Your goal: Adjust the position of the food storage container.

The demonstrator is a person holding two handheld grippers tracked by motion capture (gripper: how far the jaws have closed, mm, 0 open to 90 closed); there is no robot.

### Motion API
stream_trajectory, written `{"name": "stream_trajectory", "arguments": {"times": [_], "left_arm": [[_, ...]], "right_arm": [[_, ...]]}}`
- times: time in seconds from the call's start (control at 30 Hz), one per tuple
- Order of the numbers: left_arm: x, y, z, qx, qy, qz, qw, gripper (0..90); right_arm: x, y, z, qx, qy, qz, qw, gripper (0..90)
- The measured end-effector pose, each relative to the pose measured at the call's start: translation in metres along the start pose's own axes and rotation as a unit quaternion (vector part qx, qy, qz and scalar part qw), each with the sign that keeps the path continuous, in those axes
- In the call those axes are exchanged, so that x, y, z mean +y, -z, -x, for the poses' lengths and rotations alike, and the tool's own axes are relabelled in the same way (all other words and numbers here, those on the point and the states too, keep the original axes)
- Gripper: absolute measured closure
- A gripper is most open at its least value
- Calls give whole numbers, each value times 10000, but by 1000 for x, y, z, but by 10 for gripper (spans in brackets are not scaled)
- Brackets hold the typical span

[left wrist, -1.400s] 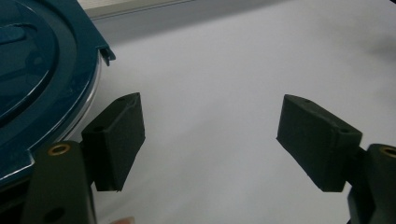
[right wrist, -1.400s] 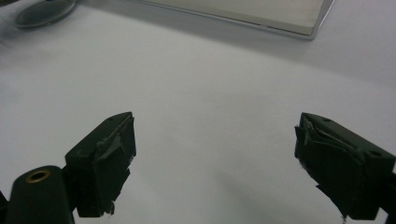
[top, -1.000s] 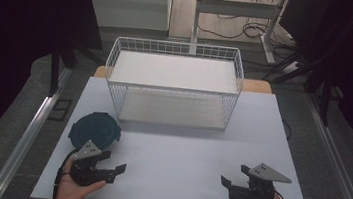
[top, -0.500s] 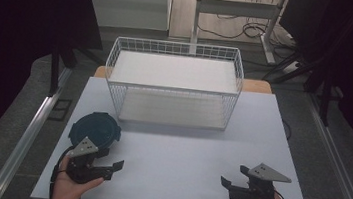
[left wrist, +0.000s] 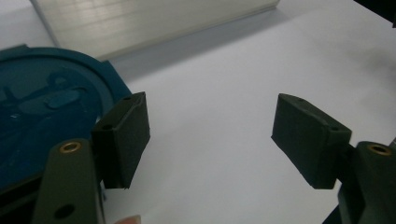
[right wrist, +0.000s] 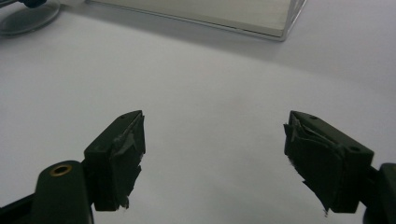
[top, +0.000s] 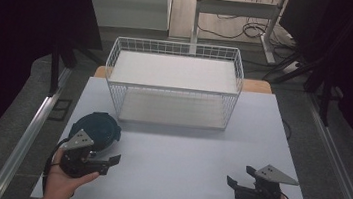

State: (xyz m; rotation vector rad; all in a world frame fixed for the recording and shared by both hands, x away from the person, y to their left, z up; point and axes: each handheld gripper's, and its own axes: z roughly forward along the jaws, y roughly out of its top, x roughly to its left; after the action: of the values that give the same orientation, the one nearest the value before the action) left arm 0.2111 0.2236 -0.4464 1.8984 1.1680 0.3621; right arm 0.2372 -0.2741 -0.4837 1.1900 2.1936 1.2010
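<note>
White table (top: 176,170): teal lid (top: 98,127) just beside left tongs (top: 109,163); both tongs gape, empty, right tongs (top: 233,182) closing.

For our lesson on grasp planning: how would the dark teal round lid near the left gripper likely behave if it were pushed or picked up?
The lid lies flat and low on the table, so a push would probably slide it rather than tip or roll it. It looks like moulded plastic with raised ridges: likely stiff and light. Its thin rim sits close to the table, so getting a grip on the edge may be awkward.

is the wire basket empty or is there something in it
Empty. The white wire basket at the far side of the table shows just its bare pale floor through the mesh; the dark teal round thing lies outside it.
</note>
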Motion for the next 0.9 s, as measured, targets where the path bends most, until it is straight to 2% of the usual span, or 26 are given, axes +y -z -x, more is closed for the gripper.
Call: {"name": "stream_trajectory", "arguments": {"times": [0.17,0.43,0.6,0.63,0.73,0.77,0.9], "left_arm": [[12,10,-12,107,65,-17,9999,272],[20,17,-28,307,118,-32,9995,274],[21,20,-41,445,231,-33,9987,275],[21,20,-48,497,295,-36,9983,275],[22,21,-54,553,357,-44,9978,277],[22,21,-60,598,428,-44,9973,278],[22,22,-71,593,552,17,9967,331]], "right_arm": [[-1,0,0,-20,-18,0,10000,203],[-1,-2,-1,-13,17,-39,10000,206],[-2,-3,0,-10,14,-54,10000,207],[-2,-3,0,-24,17,-72,10000,207],[-2,-4,0,-47,2,-102,9999,208],[-3,-4,0,-61,3,-113,9999,208],[-3,-5,-1,-50,9,-122,9999,209]]}}
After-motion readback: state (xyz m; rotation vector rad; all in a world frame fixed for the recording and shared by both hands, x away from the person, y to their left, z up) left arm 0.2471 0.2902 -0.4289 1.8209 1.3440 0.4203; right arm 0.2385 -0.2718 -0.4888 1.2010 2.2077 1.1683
